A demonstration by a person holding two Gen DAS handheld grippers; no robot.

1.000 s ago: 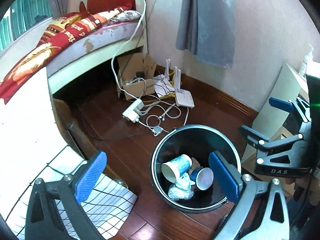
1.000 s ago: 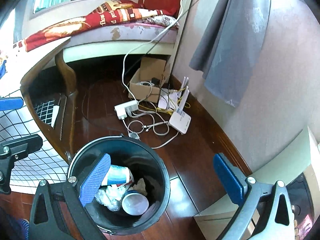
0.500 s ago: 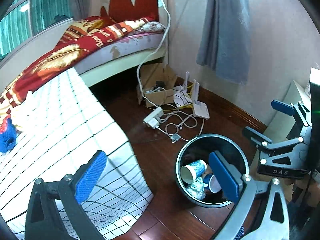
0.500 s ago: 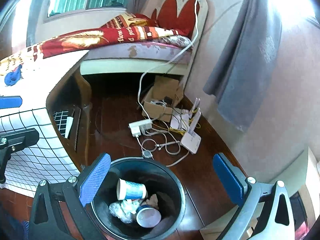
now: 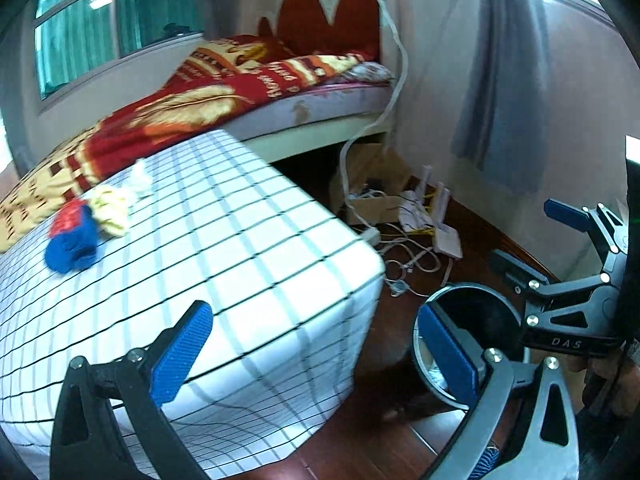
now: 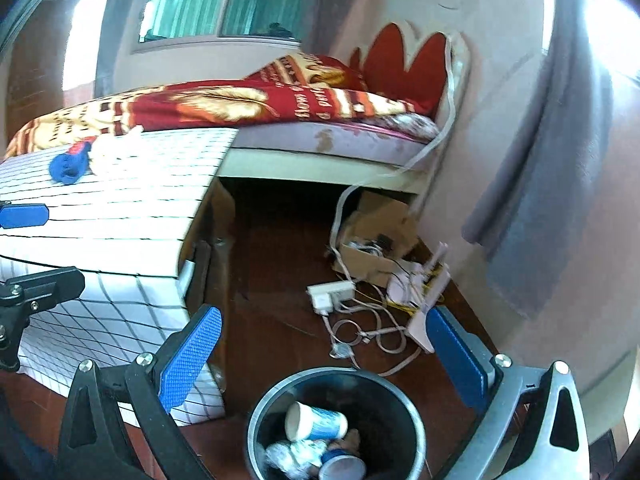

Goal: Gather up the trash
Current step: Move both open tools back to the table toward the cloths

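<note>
Showing only from the right wrist: cups (image 6: 316,422) inside bin (image 6: 412,420).

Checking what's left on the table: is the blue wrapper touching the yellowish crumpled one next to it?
Touching. In the left wrist view the blue wrapper overlaps the yellowish wrapper with no tablecloth between them.

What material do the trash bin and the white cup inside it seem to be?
The trash bin: apparently glossy black plastic or metal; its rim shines. The white cup: probably coated paper, a thin rolled rim and blue print, lying on its side.
</note>
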